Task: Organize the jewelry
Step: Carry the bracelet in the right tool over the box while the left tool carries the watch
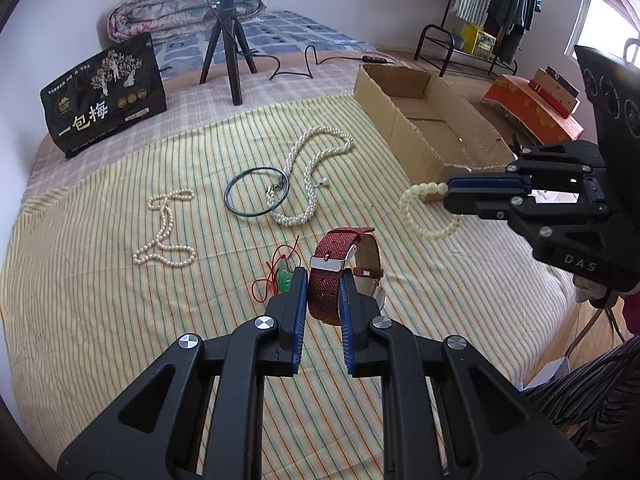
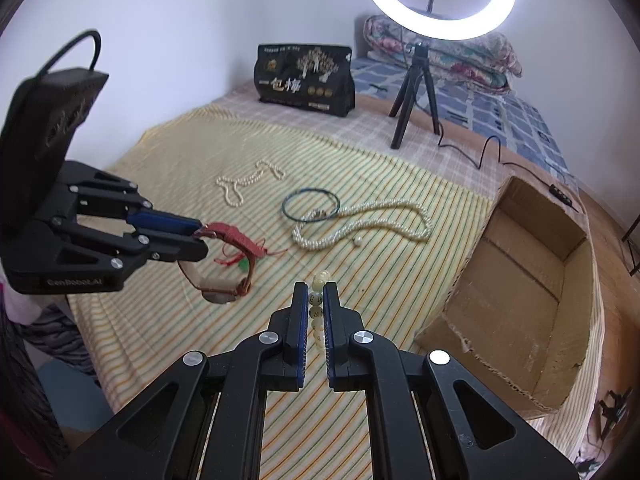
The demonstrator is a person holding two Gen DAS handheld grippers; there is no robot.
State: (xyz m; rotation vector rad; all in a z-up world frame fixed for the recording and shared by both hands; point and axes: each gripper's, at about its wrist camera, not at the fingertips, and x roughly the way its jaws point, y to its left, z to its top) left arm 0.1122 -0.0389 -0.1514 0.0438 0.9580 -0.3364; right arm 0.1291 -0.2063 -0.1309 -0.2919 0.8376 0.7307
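Both wrist views look steeply down, close over the striped bedspread [image 1: 120, 320], their shared ground.

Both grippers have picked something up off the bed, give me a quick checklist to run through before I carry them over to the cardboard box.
1. Left gripper clamped on the red watch strap: ok.
2. Watch lifted clear of the striped sheet: cannot tell; its case hangs low in the right wrist view.
3. Right gripper shut on the pale bead bracelet: ok, the loop dangles free.
4. Cardboard box open with bare floor: ok.
5. Red cord with green charm free of the watch: cannot tell, it lies right beside the strap.
6. Pearl necklaces and the dark bangle left on the sheet: ok.
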